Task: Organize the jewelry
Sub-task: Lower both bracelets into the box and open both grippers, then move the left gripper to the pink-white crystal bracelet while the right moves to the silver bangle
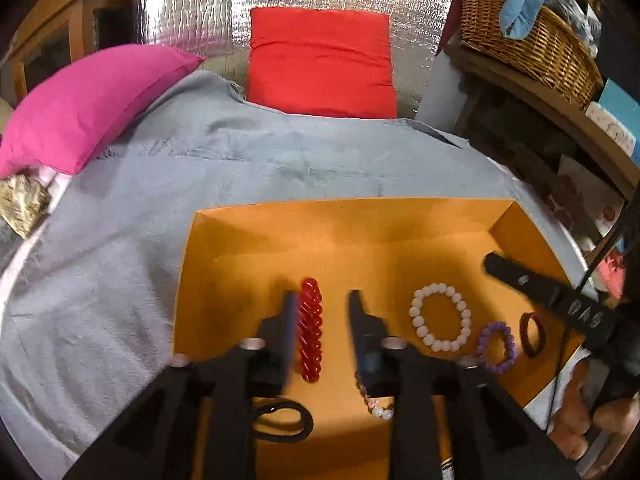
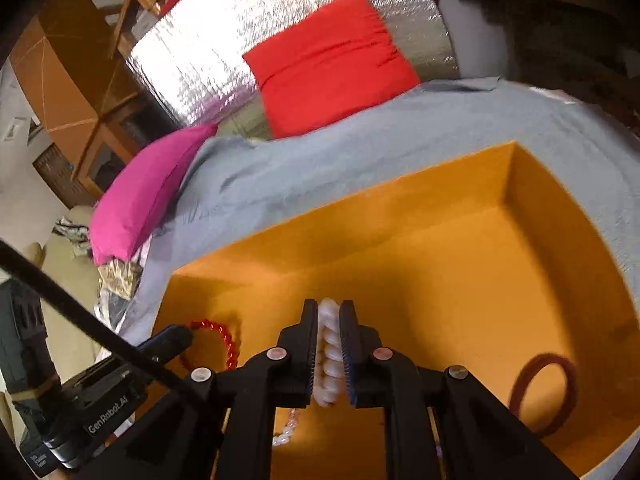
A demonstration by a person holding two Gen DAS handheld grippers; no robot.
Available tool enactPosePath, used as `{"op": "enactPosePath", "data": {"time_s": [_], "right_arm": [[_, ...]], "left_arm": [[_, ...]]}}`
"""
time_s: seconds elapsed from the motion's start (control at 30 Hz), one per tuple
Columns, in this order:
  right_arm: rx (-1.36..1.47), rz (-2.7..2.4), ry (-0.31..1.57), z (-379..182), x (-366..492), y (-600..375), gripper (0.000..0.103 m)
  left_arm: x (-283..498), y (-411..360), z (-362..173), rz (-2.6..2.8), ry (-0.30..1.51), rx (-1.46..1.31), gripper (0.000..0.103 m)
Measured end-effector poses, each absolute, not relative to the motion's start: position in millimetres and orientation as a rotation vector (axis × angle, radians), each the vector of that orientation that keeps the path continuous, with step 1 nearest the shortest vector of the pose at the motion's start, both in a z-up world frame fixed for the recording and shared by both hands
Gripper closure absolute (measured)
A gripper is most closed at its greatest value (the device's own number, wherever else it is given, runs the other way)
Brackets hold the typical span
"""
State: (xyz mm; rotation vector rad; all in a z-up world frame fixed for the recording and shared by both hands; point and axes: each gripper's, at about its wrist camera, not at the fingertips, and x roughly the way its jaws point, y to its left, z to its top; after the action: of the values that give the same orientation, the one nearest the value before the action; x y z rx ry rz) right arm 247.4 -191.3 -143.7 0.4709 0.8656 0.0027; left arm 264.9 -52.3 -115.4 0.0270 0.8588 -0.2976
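Jewelry lies inside an orange cardboard box (image 1: 248,248) set on a bed's grey blanket (image 1: 120,220). The left gripper (image 1: 324,300) has released jaws straddling a red beaded bracelet (image 1: 311,330) that rests against its left finger. The right gripper (image 2: 329,306) has its jaws around a white beaded bracelet (image 2: 328,356); whether they press it is unclear. Nearby on the box floor lie a purple beaded bracelet (image 1: 497,347) and a dark red bangle (image 1: 532,334).

Orange box (image 1: 248,232); red bracelet (image 1: 310,330); white bracelet (image 1: 440,317); purple bracelet (image 1: 496,347); dark red ring (image 1: 532,334); black hair tie (image 1: 282,420); grey cloth (image 1: 120,240); pink pillow (image 1: 88,104); red pillow (image 1: 320,60); silver quilted foil (image 1: 192,0); tan wicker basket (image 1: 532,44); black grippers.
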Motion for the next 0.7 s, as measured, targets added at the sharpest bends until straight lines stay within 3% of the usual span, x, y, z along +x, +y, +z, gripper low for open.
{"op": "enactPosePath", "data": {"time_s": [0.13, 0.23, 0.3, 0.5, 0.7], "right_arm": [[0.464, 0.002, 0.828, -128.4, 234.7, -200.9, 0.083], [0.446, 0.017, 0.802, -113.6, 218.1, -201.0, 0.083], [0.433, 0.035, 0.789, -104.1, 206.1, -198.4, 0.083], [0.41, 0.075, 0.758, -82.9, 163.8, -193.3, 0.081], [0.388, 0.076, 0.786, -86.4, 95.1, -194.3, 0.081]], "left_arm": [[250.4, -49.3, -103.9, -0.261, 0.825, 0.056, 0.062], [230.9, -41.7, -90.2, -0.224, 0.787, 0.066, 0.054], [214.9, -37.2, -81.7, -0.199, 0.753, 0.086, 0.042], [163.4, -11.5, -67.1, -0.118, 0.679, 0.093, 0.041], [97.6, 15.8, -103.7, -0.113, 0.745, 0.058, 0.033]]}}
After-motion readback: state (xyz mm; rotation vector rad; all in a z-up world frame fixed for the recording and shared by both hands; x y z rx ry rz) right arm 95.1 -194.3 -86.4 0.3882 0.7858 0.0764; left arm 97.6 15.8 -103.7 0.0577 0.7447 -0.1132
